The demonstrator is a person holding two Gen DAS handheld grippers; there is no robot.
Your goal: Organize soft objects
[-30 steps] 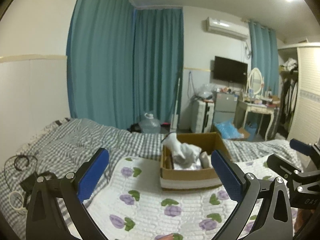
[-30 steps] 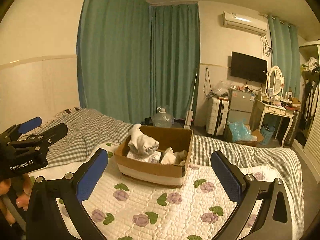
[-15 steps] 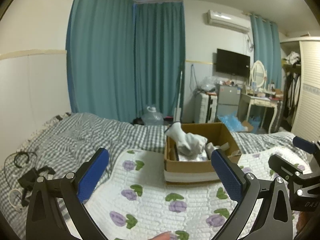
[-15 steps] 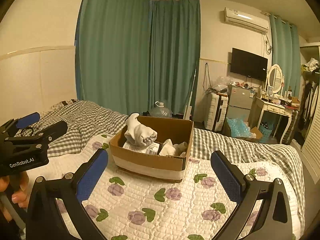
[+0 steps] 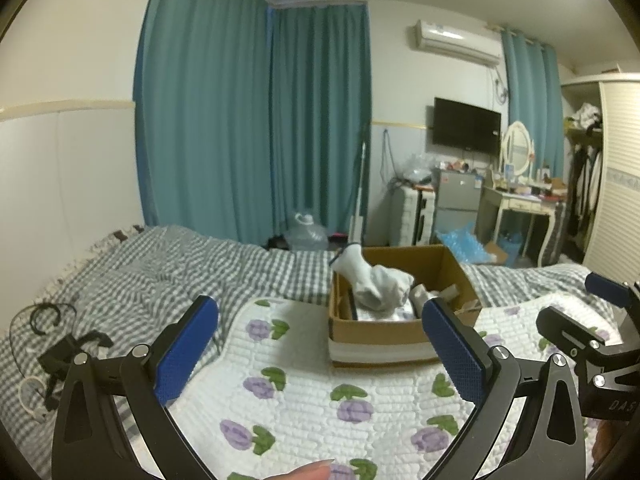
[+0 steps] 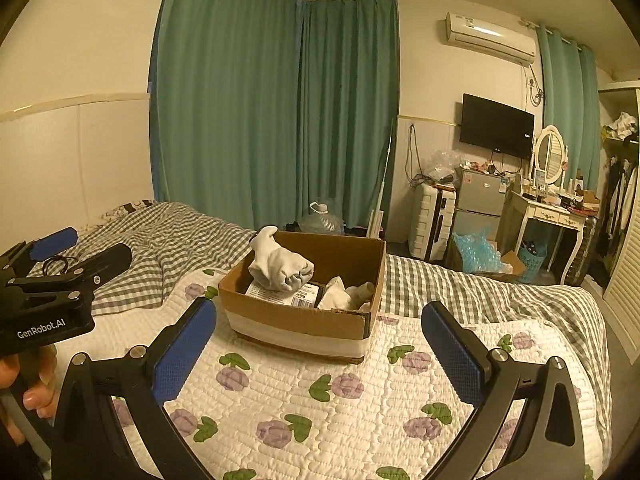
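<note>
A cardboard box (image 5: 384, 330) (image 6: 296, 324) stands on a white quilt with purple flowers (image 5: 304, 392) (image 6: 320, 392) on the bed. A rolled white sock bundle (image 5: 374, 280) (image 6: 280, 266) sticks up from the box, with more white soft items (image 6: 344, 294) beside it. My left gripper (image 5: 320, 344) is open and empty, held before the box; it also shows in the right wrist view (image 6: 60, 252). My right gripper (image 6: 320, 344) is open and empty, short of the box; it also shows at the right edge of the left wrist view (image 5: 592, 312).
A grey checked blanket (image 5: 160, 276) covers the bed's far side. Black cables and a small device (image 5: 60, 344) lie at the left. Beyond the bed are teal curtains (image 6: 280, 120), a water jug (image 6: 322, 220), a suitcase (image 6: 434, 220) and a dressing table (image 6: 556, 216).
Both views have tilted up and shifted slightly; the box now sits a little farther right in the left view. Both grippers stay open and empty.
</note>
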